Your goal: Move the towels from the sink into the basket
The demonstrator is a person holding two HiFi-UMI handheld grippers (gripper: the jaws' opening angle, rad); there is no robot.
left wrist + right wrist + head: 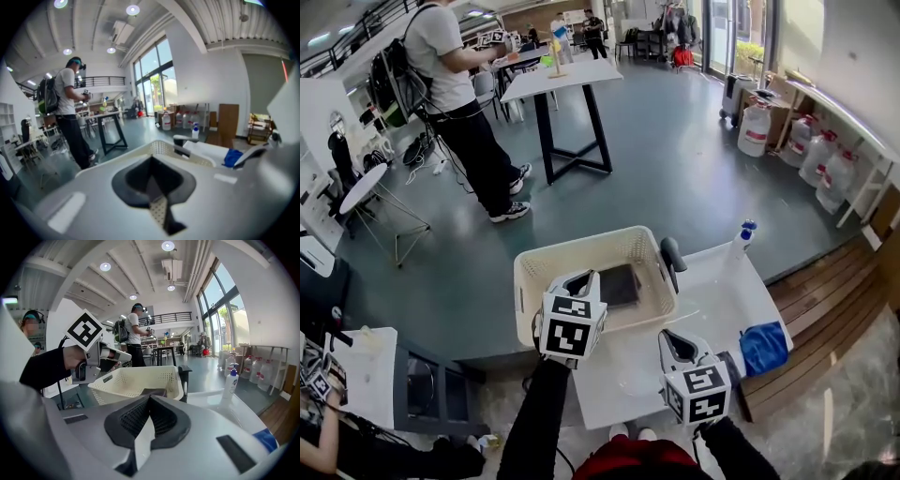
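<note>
Cream perforated plastic basket (581,246): one dark grey towel (623,284) is laid flat inside it, towards its right wall. Bright blue crumpled towel (764,347): found outside the basket, well to its right, on the white counter (722,291). Left gripper (581,279) is poised over the basket's near rim and right gripper (677,343) is placed just off its near right corner; both pairs of jaws are clenched together on nothing.
</note>
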